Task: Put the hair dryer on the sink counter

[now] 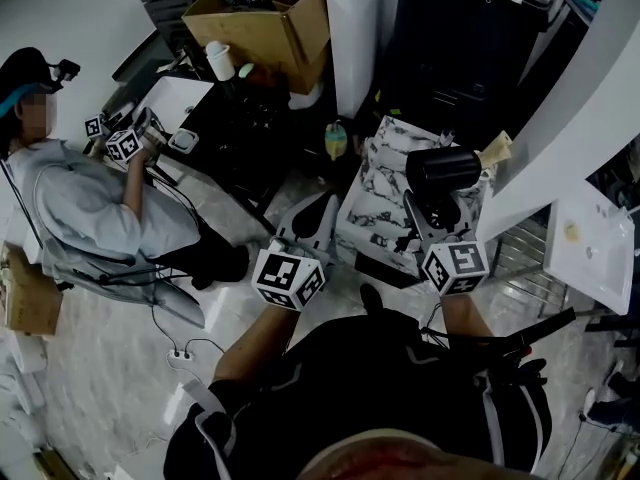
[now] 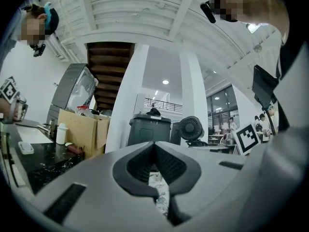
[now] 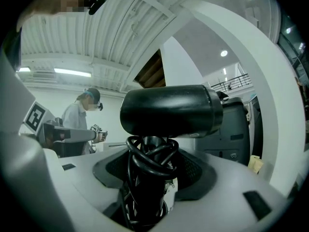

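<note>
Right gripper (image 3: 147,180) pinches hair dryer (image 3: 166,111) (over marble counter (image 1: 378,180)); left gripper (image 2: 155,151) jaws together.

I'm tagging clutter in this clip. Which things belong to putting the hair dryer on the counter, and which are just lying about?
Job in hand: black hair dryer, cord wound round its handle, clamped in the right gripper; white marble-patterned counter beneath it.
Lying about: brown cardboard box; white plastic bottle; dark grey lidded bin; black round fan.
</note>
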The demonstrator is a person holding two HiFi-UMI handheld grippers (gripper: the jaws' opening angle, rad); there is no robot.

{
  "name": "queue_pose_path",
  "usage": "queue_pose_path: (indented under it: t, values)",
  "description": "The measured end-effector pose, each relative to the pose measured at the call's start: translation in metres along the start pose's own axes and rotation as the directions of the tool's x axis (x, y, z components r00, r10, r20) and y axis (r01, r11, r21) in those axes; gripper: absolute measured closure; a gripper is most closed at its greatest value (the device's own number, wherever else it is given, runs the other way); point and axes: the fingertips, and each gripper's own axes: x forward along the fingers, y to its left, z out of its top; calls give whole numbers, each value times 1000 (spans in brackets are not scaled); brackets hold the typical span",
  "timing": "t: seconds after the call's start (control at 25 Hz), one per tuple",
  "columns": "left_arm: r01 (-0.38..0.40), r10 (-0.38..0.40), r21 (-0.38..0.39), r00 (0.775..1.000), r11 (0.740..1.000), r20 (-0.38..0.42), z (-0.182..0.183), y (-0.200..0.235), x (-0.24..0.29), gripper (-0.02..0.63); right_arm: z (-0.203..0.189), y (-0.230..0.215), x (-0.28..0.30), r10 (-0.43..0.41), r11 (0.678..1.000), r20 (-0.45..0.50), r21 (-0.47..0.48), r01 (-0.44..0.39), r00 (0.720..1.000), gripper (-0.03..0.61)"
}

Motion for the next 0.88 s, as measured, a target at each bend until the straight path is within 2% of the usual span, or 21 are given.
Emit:
queue_pose_path:
  t: [0.2, 0.44, 0.88]
  values:
    - [-35, 35, 7, 999, 999, -11, -6, 14, 31, 609, -20, -15, 29, 53, 998, -45, -32, -55, 998, 313]
    - [-72, 71, -11, 996, 997, -46, -29, 26, 55, 609, -50, -23, 53, 129, 990, -94, -40, -133, 987, 312]
    - [-104, 99, -38, 989, 994, -112, -74, 44, 82, 607, -114, -24, 86, 253, 962, -205, -56, -269, 946, 313]
